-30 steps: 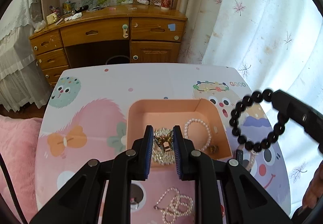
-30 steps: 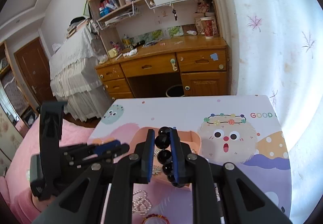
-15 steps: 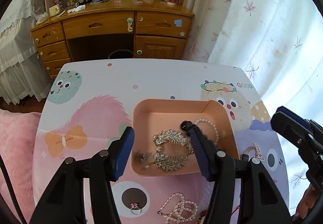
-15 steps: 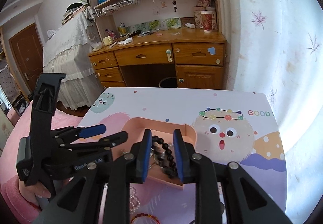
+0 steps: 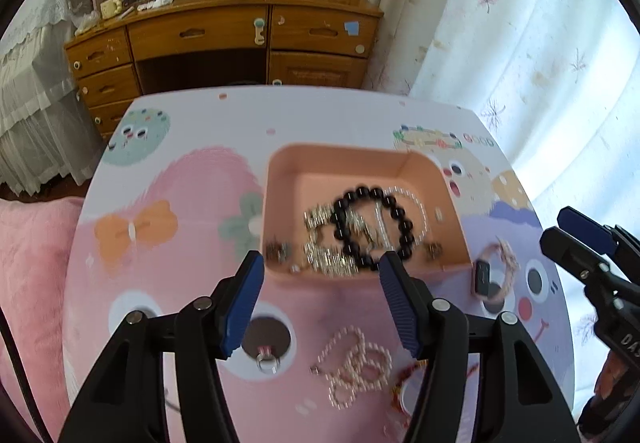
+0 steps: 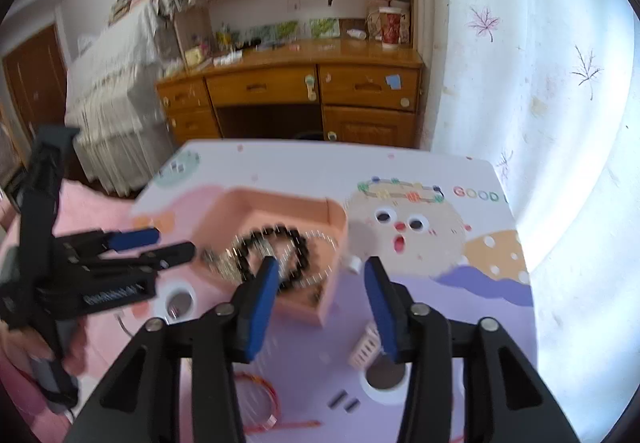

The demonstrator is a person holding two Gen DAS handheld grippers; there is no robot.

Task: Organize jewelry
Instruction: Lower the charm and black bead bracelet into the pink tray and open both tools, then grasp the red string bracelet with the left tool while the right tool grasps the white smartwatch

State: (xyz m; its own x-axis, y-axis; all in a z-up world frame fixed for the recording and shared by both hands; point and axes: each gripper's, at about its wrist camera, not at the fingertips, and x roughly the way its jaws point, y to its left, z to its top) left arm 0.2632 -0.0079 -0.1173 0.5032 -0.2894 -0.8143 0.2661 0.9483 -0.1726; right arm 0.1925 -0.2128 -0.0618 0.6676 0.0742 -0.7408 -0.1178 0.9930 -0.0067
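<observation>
Noted: black bead bracelet (image 5: 374,227) lying in pink tray (image 5: 352,159), left gripper (image 5: 322,301) and right gripper (image 6: 320,305) both spread wide and empty; next, approach pearl strand (image 5: 356,367) low, closing squarely on a bunched loop.

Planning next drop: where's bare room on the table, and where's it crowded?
Free: the far strip behind the pink tray, and the left side around the orange bow print. Crowded: tray interior, filled by the black bead bracelet, and near edge with the pearl strand.
</observation>
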